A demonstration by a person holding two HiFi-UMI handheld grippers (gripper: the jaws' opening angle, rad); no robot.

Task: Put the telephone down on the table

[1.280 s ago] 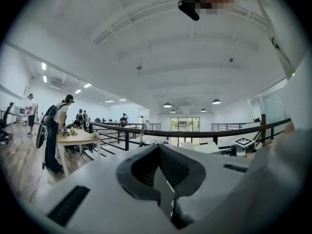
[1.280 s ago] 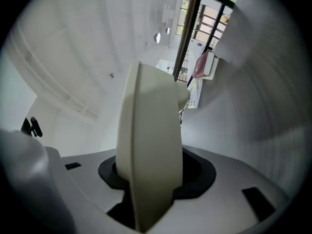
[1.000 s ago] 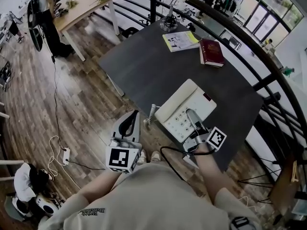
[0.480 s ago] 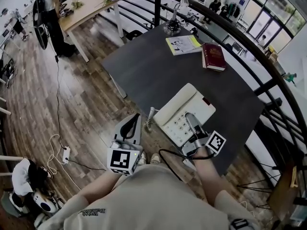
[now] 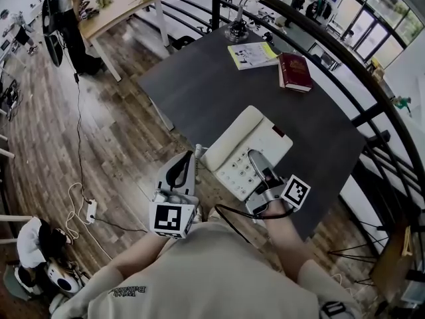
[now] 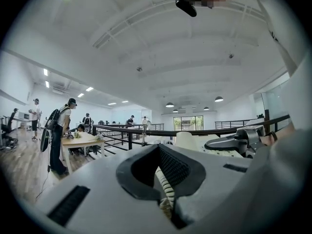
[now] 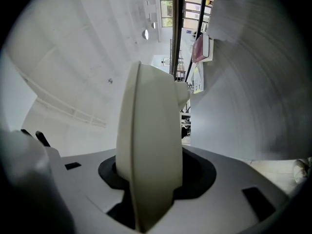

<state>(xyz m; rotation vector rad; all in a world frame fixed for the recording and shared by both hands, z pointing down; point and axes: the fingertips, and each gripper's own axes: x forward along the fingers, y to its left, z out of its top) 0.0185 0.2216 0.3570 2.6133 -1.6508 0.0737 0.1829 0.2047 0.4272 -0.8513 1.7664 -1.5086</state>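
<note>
A white telephone (image 5: 246,148) with a keypad hangs tilted over the near edge of the dark table (image 5: 199,85). My right gripper (image 5: 259,168) is shut on the telephone's near edge. In the right gripper view the white telephone body (image 7: 151,145) stands on edge between the jaws and fills the gap. My left gripper (image 5: 180,171) stays below and left of the telephone, over the wooden floor. Its jaws are closed on the white coiled cord (image 6: 163,189). The left gripper view also shows the telephone (image 6: 195,143) off to the right.
A dark red book (image 5: 294,72), a yellow-edged leaflet (image 5: 251,55) and a glass object (image 5: 237,28) lie at the table's far end. A black railing (image 5: 372,111) curves behind the table. A black cable (image 5: 232,211) loops by my right hand. A wooden table (image 5: 113,5) stands at the far left.
The right gripper has carried the telephone up and to the left in the head view. The left gripper has stayed where it was.
</note>
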